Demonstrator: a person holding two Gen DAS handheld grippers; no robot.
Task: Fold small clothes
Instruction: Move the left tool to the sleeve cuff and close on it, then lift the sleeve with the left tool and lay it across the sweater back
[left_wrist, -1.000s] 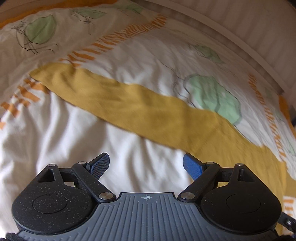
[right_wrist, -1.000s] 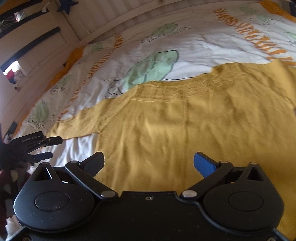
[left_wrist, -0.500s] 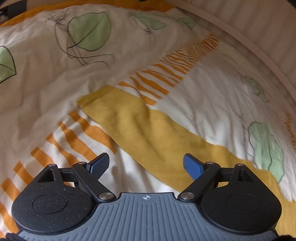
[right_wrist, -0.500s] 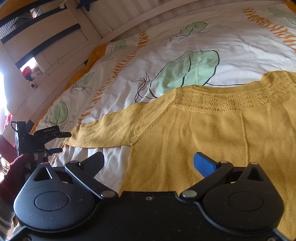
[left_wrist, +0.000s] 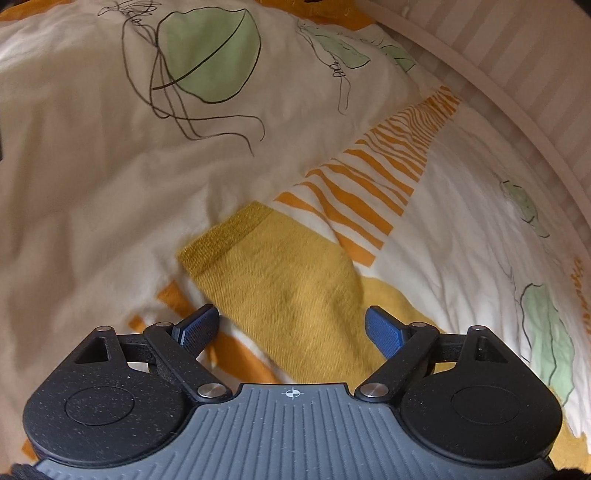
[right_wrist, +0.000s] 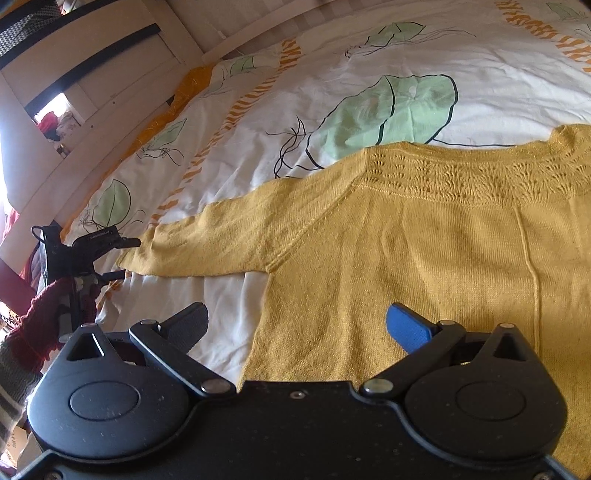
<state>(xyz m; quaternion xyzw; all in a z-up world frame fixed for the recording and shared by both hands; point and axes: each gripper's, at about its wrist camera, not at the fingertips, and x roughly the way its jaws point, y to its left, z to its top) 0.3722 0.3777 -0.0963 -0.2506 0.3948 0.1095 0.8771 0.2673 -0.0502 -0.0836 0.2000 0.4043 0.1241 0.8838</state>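
The yellow sweater (right_wrist: 424, 258) is spread flat on the bed's leaf-printed duvet (right_wrist: 369, 74). Its sleeve cuff (left_wrist: 236, 236) is seen just ahead of the left gripper (left_wrist: 291, 328), jaws wide and empty. Its side hem lies between the right gripper (right_wrist: 295, 325) jaws, likewise wide; no writing can be read.

Your left camera looks down close at the sleeve end (left_wrist: 280, 280), your right camera looks down across the sweater (right_wrist: 424, 258), both see that sleeve and the bedcover (left_wrist: 92, 166).

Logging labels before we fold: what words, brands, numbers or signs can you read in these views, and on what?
None can be read.
Pale lettering on the left gripper, seen from the right wrist camera: too small and blurred to read.
Crosshair sign, no text, on the left gripper's grey body.
Yellow sweater and duvet cover: no text.
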